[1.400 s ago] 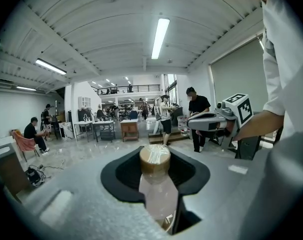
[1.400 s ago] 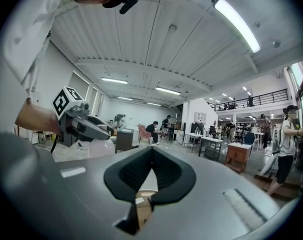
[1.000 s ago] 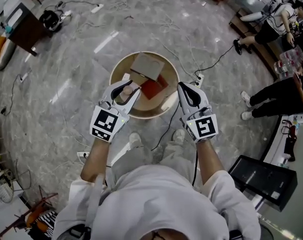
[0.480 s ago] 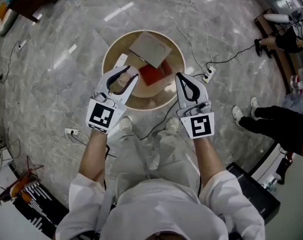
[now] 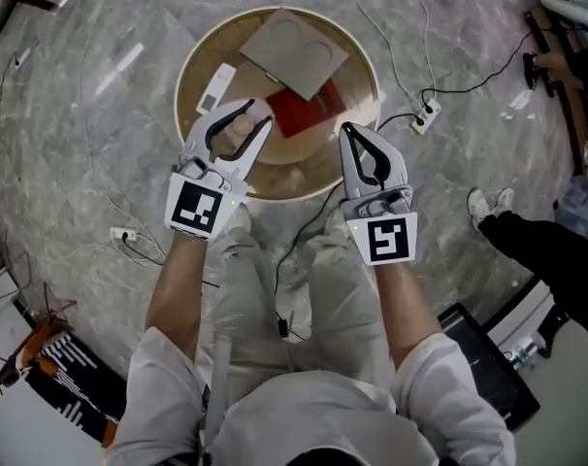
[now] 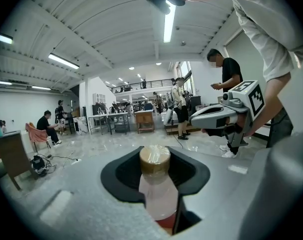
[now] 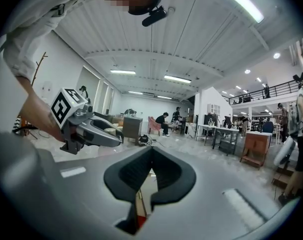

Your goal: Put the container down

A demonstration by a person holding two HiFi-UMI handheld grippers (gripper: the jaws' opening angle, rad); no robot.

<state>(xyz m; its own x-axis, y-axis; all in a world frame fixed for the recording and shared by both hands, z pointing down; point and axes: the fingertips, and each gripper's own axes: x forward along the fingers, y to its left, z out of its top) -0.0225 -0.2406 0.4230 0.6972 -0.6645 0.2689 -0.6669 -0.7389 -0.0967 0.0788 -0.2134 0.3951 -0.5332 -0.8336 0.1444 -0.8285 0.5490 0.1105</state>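
Note:
The container is a small pale pink bottle (image 5: 238, 134) with a tan cap (image 6: 155, 159). My left gripper (image 5: 240, 120) is shut on it, and the pads grip its body below the cap (image 6: 159, 196). It hangs over the near left part of a round wooden table (image 5: 192, 61). My right gripper (image 5: 363, 136) is over the table's near right edge. Its pads (image 7: 164, 176) are closed to a thin slit with nothing between them. In each gripper view the other gripper shows off to the side.
On the table lie a cardboard sheet (image 5: 294, 51), a red flat thing (image 5: 299, 115) and a white remote-like bar (image 5: 214, 87). Cables and a power strip (image 5: 425, 115) lie on the marble floor. A person's legs (image 5: 537, 250) and a black case (image 5: 483, 377) are at the right.
The head view has shifted, so the table now sits higher in the frame. Both grippers keep the same pose side by side, and the bottle stays in the left one.

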